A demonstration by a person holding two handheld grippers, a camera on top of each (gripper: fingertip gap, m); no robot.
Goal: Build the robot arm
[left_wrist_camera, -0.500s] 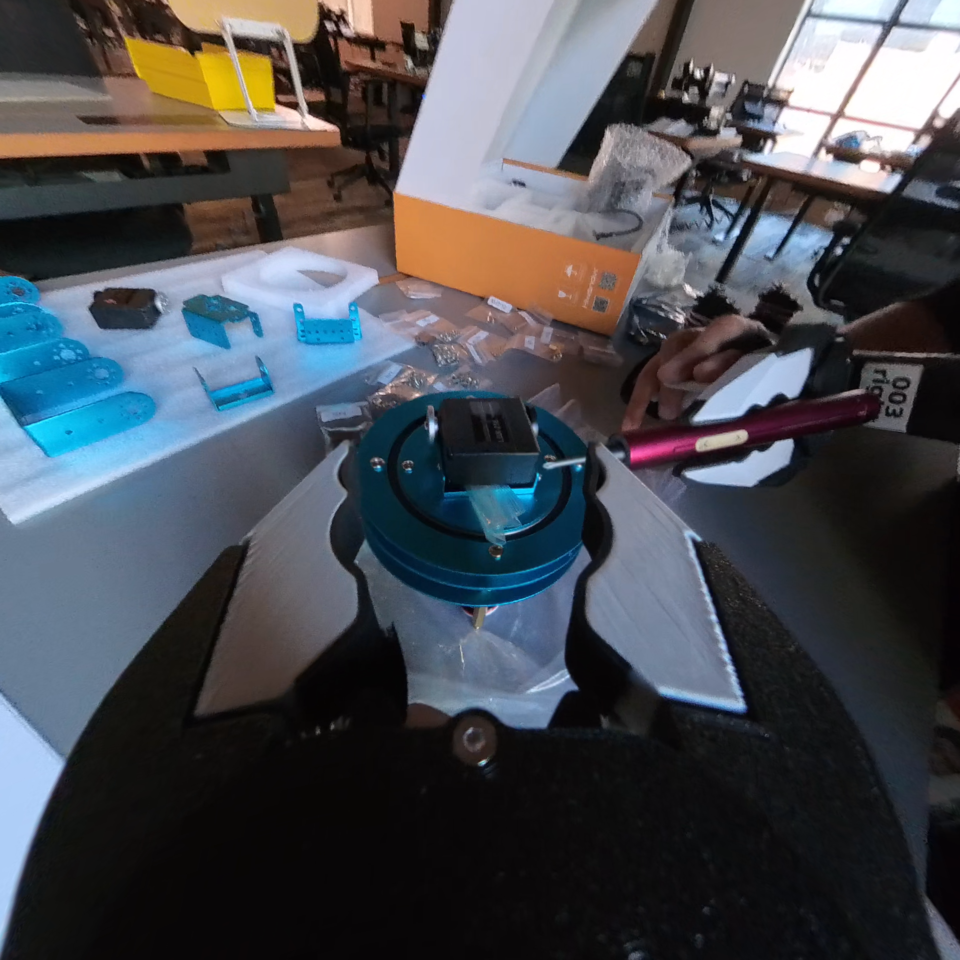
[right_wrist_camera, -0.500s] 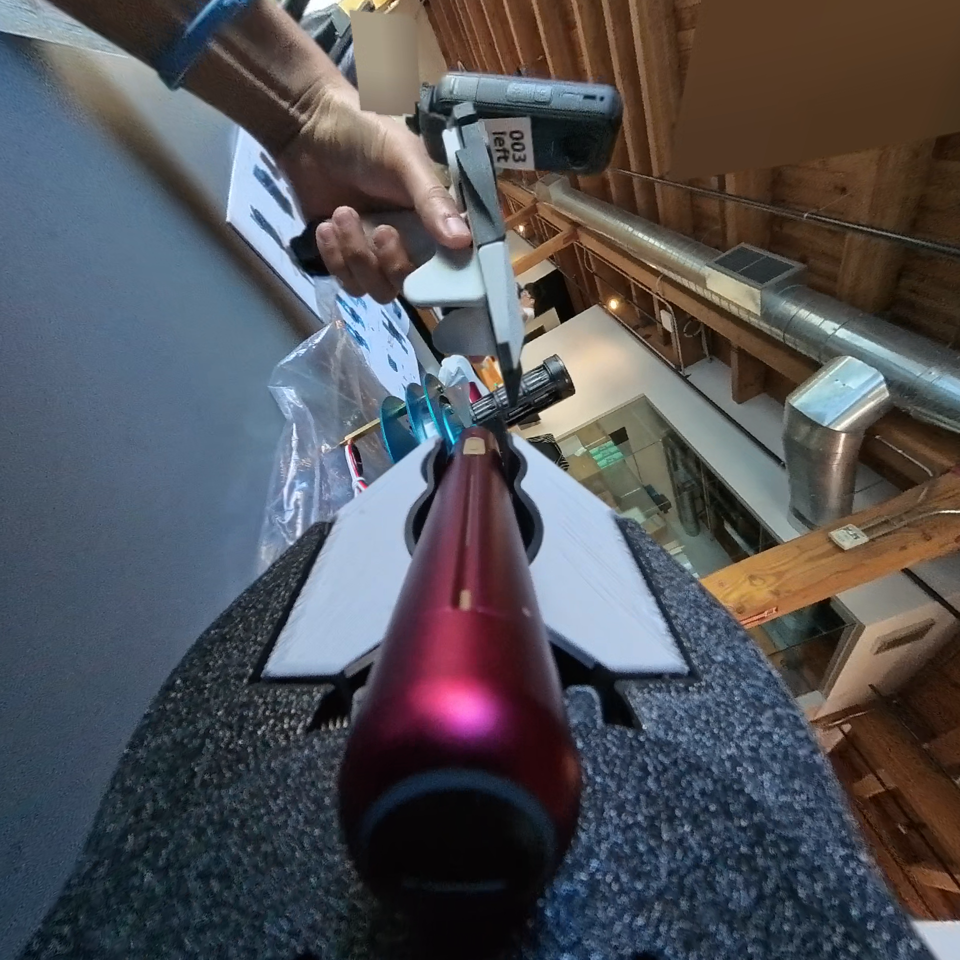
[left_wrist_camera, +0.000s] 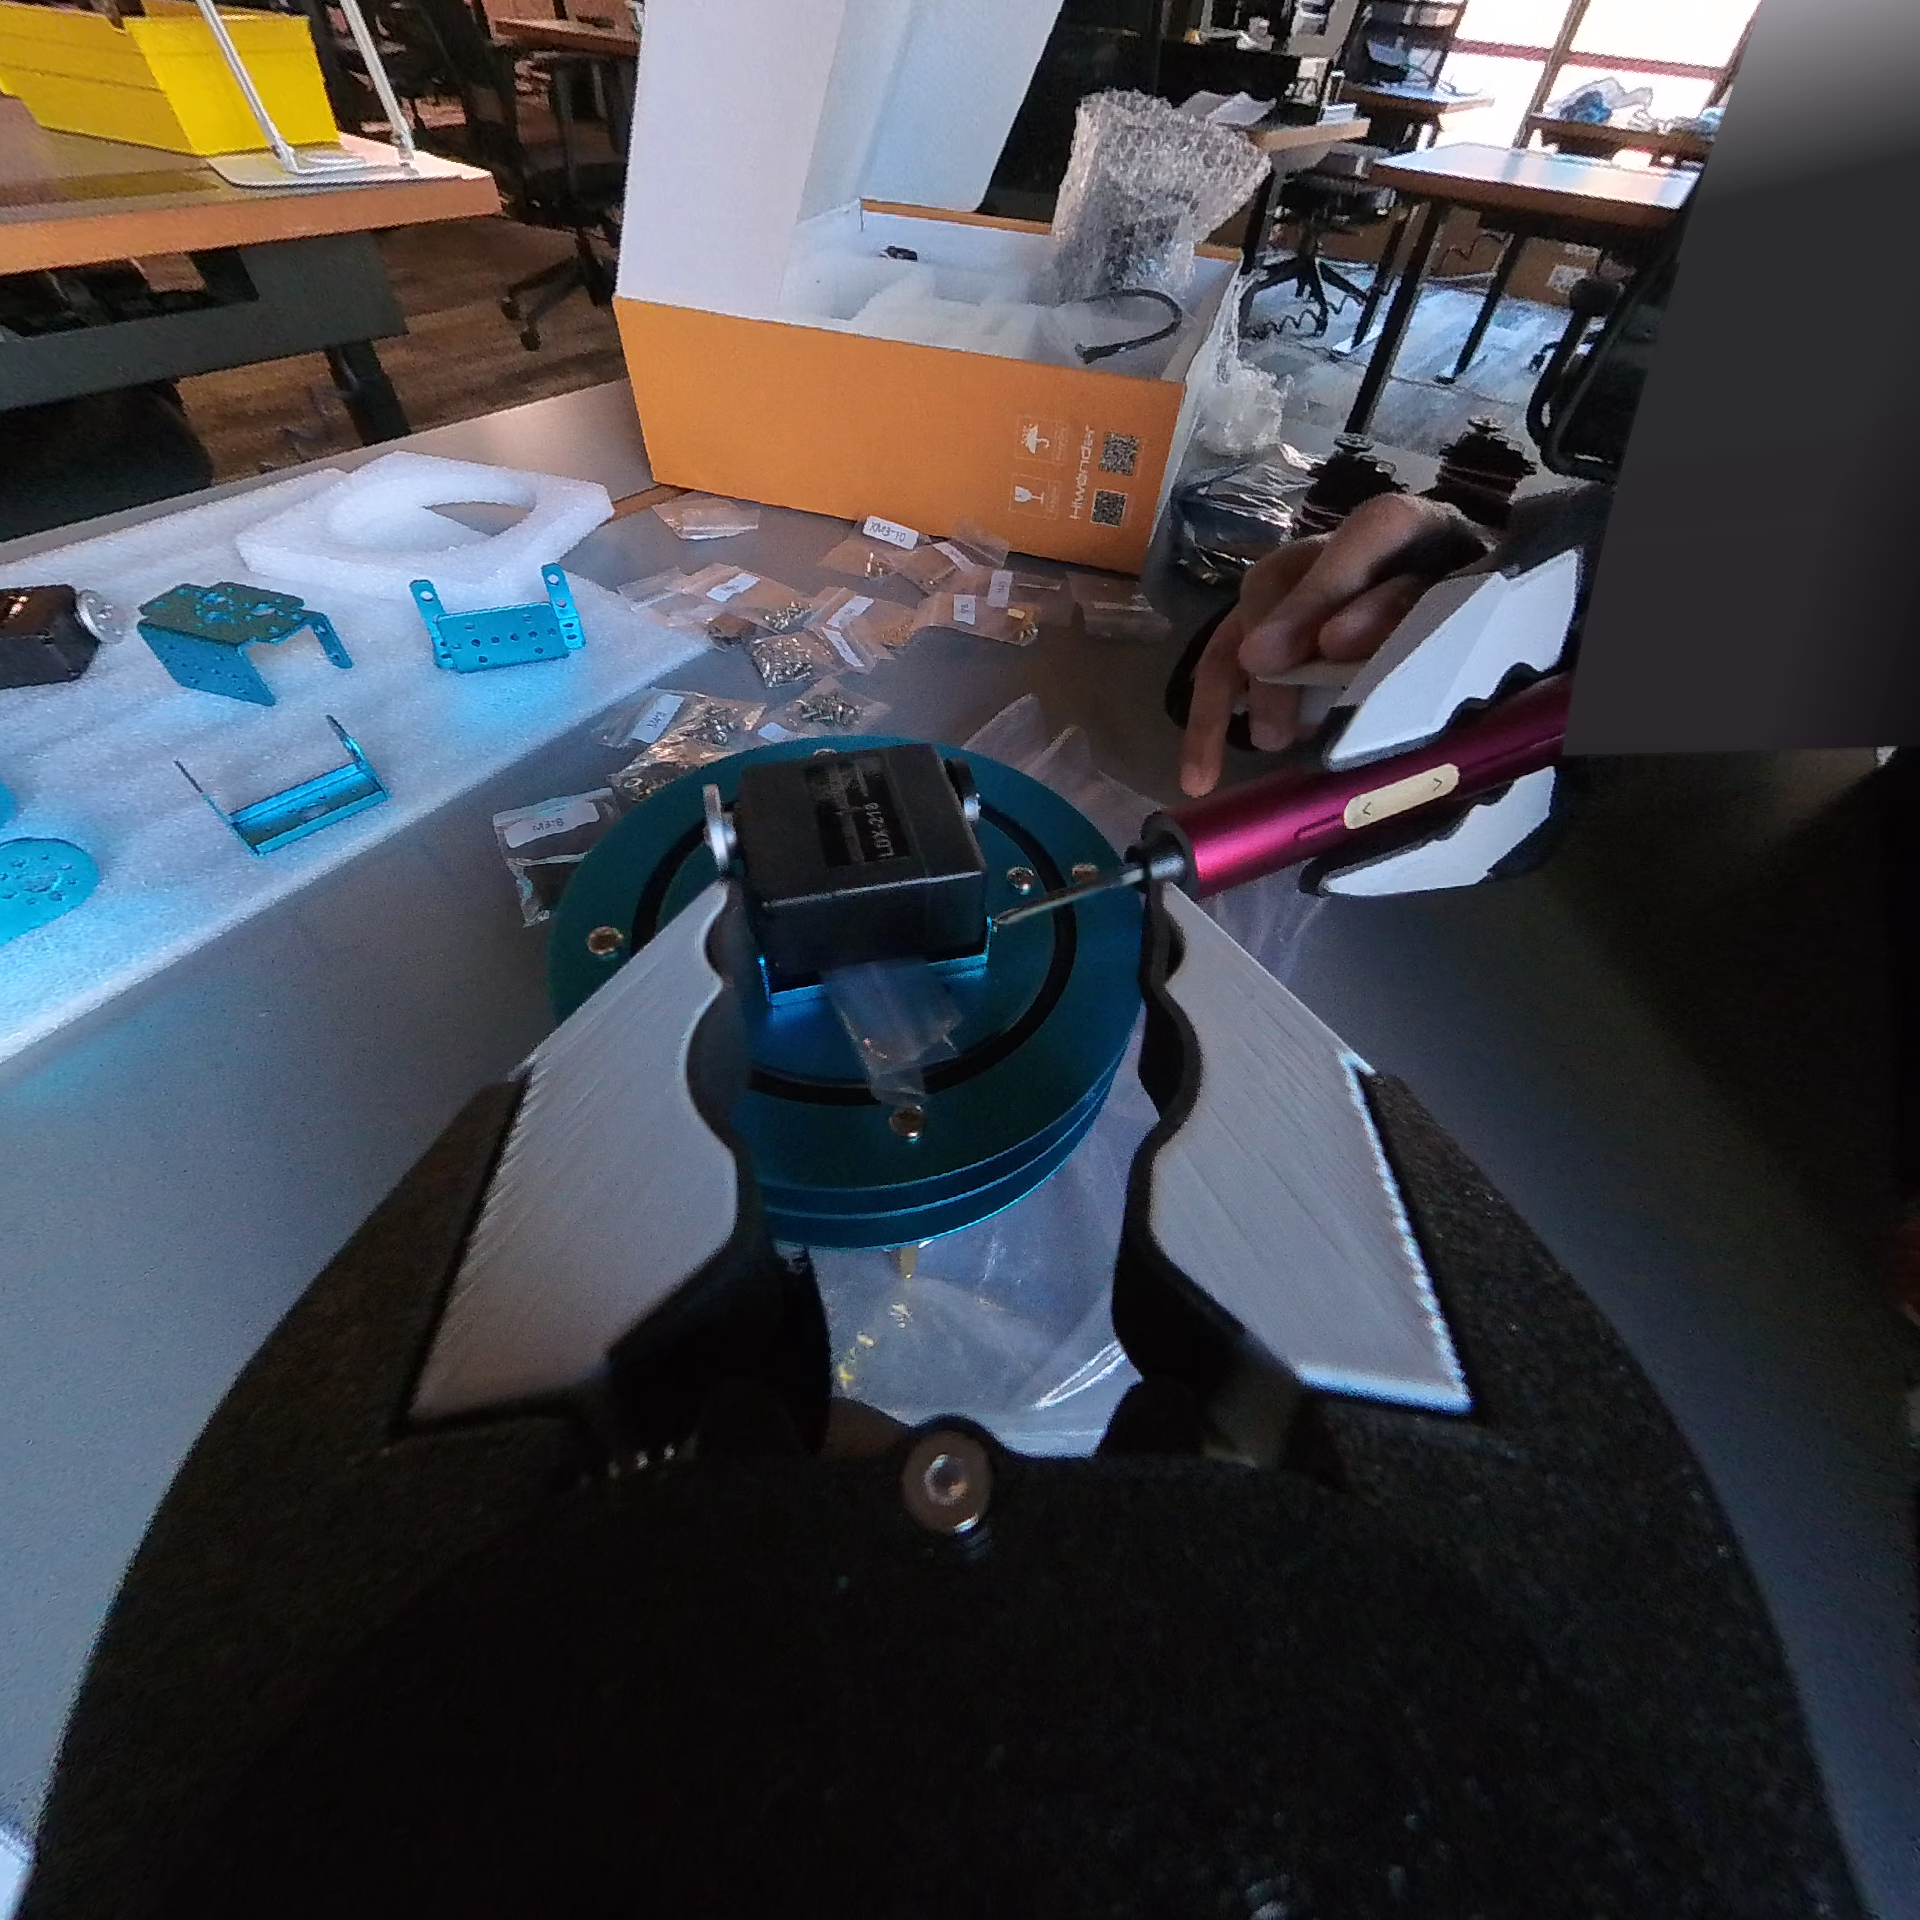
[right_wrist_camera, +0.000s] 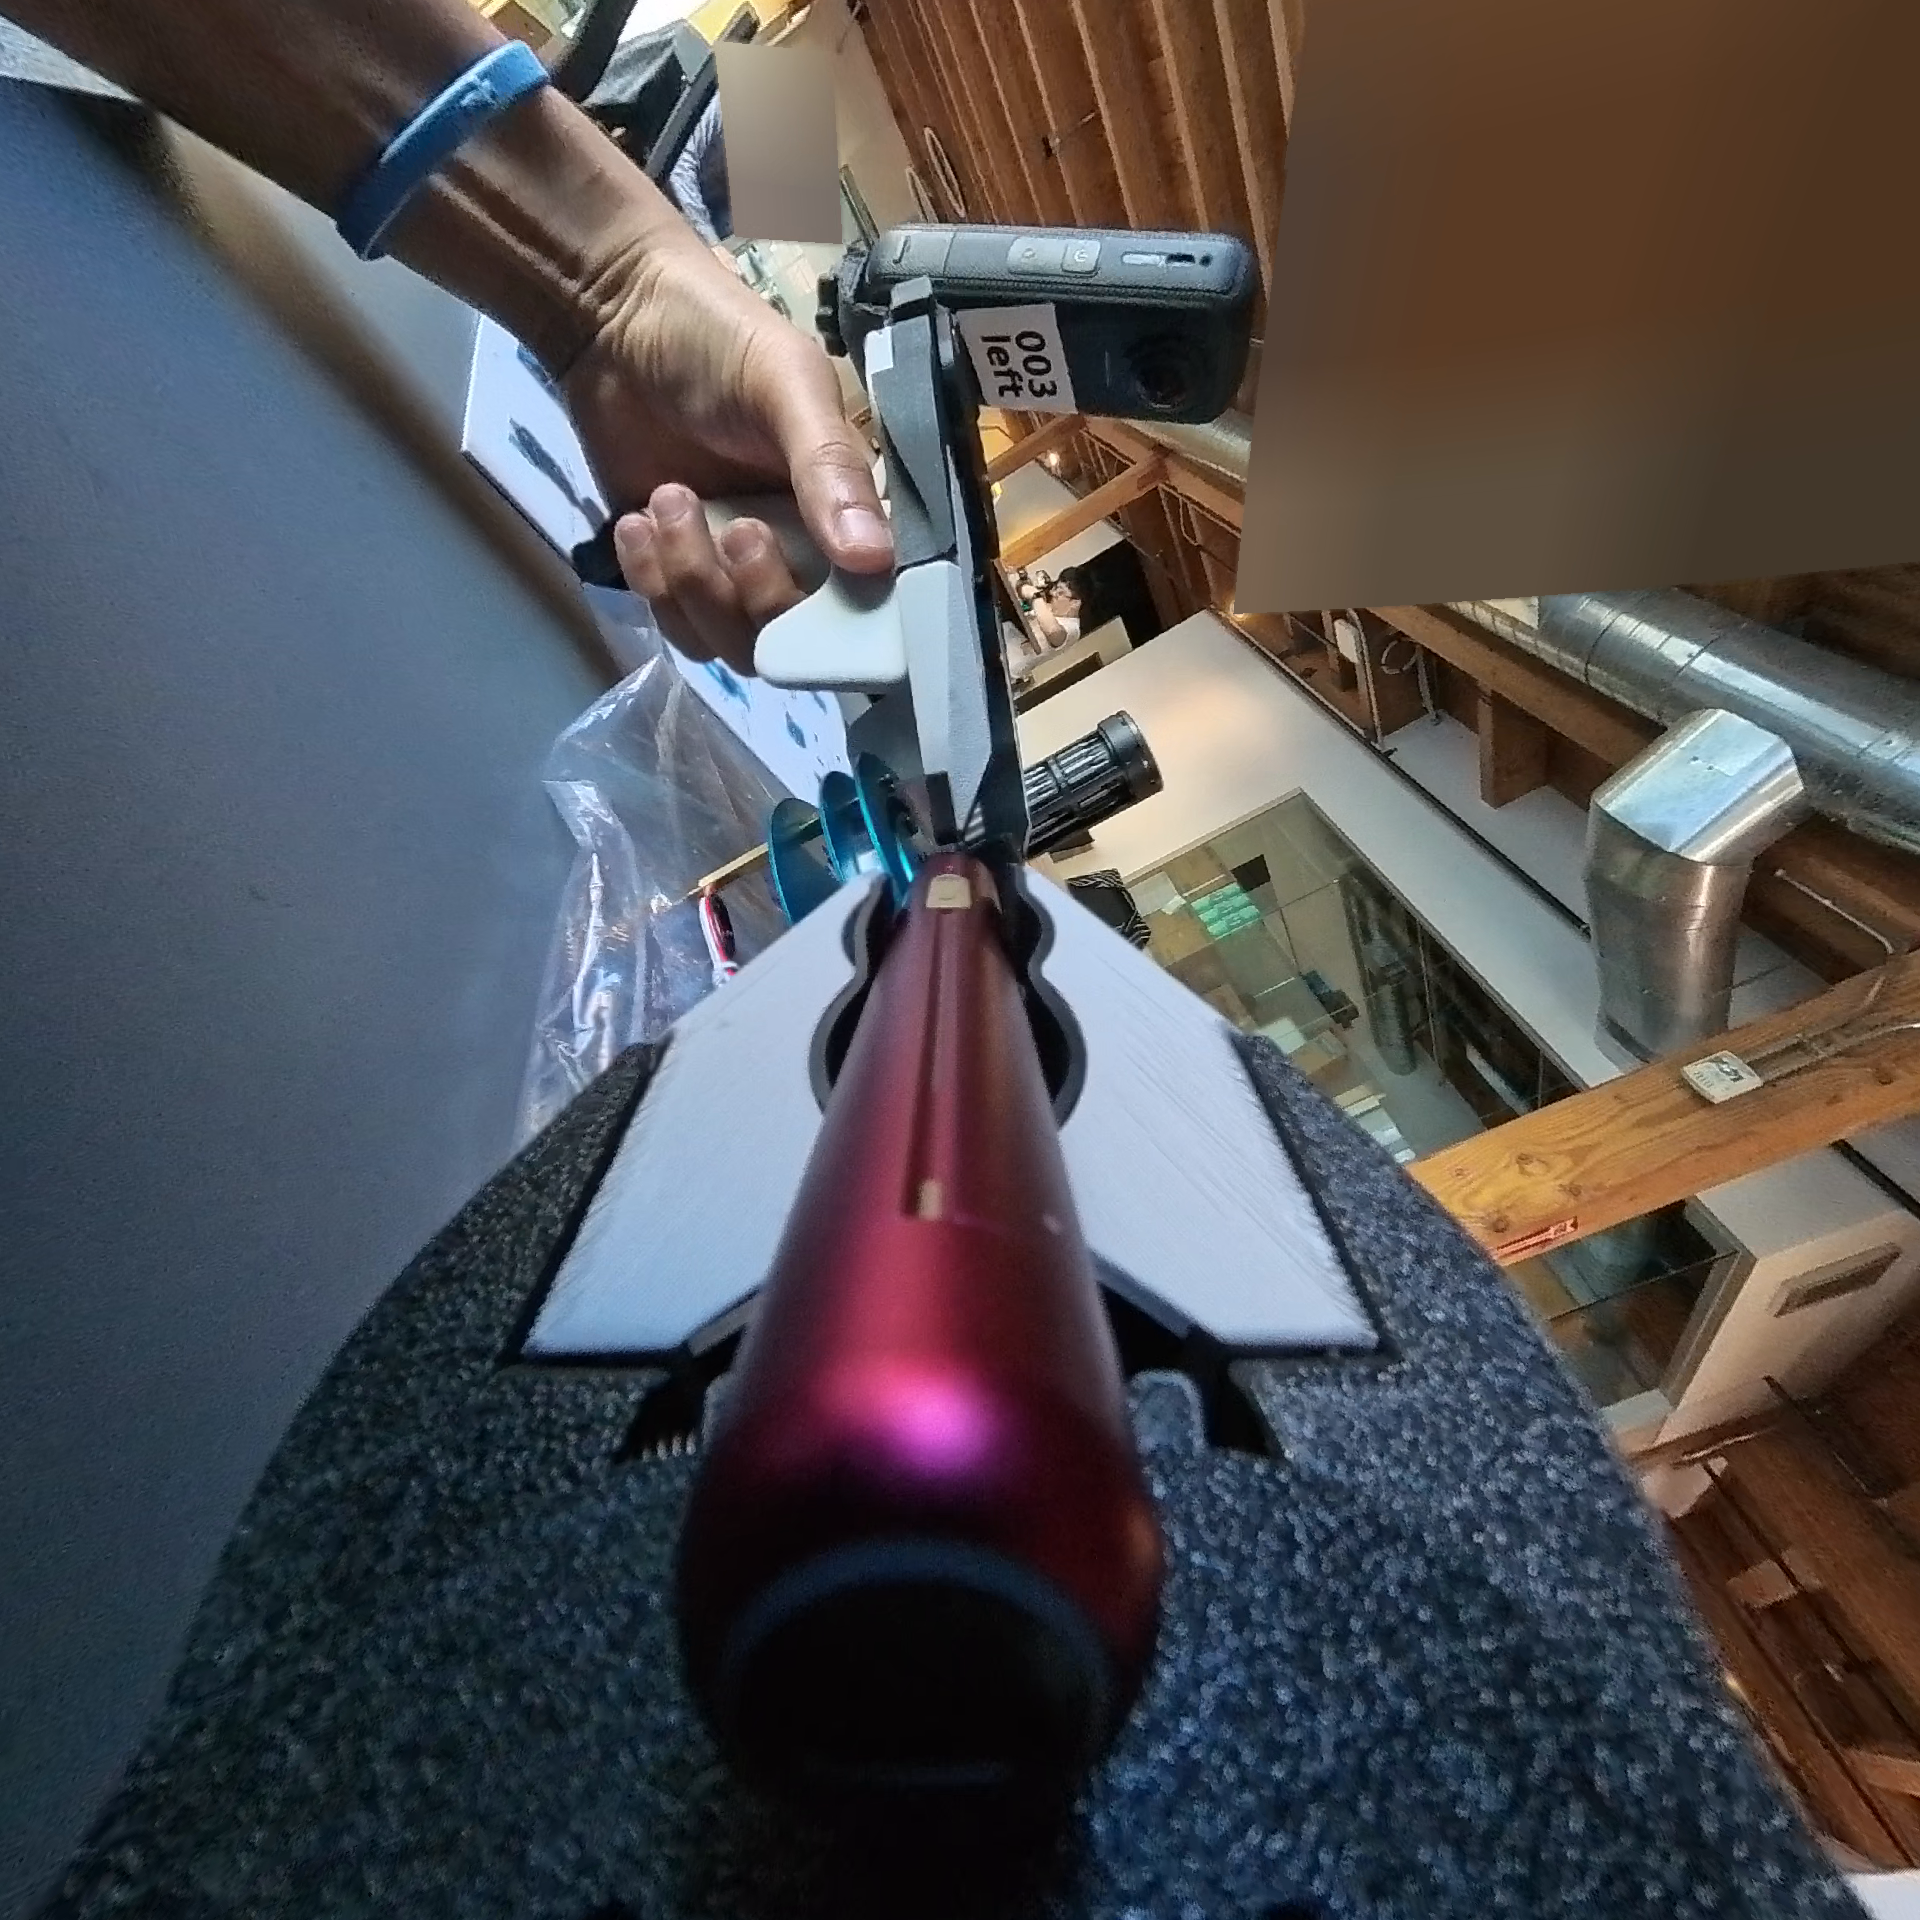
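Note:
My left gripper [left_wrist_camera: 935, 935] is shut on a blue round metal base [left_wrist_camera: 831, 1153] and holds it above the grey table. A black servo [left_wrist_camera: 862, 842] sits in a bracket on top of the base. My right gripper [right_wrist_camera: 945, 904] is shut on a magenta electric screwdriver [right_wrist_camera: 935, 1195]. In the left wrist view the screwdriver [left_wrist_camera: 1351, 810] comes in from the right, and its thin bit touches the lower right side of the servo. The right wrist view shows the left gripper [right_wrist_camera: 935, 623] from the side, in a person's hand, with the blue base [right_wrist_camera: 831, 831] just past the screwdriver tip.
A clear plastic bag [left_wrist_camera: 966, 1320] hangs under the base. An open orange and white box [left_wrist_camera: 894, 416] stands at the back. Small bags of screws [left_wrist_camera: 790, 644] lie in front of it. A white foam sheet [left_wrist_camera: 104, 727] at the left bears blue brackets [left_wrist_camera: 499, 623].
The left gripper has shifted and tilted a little with the base, so the box looks nearer. The screwdriver bit stays at the servo's right side. Both grips are unchanged.

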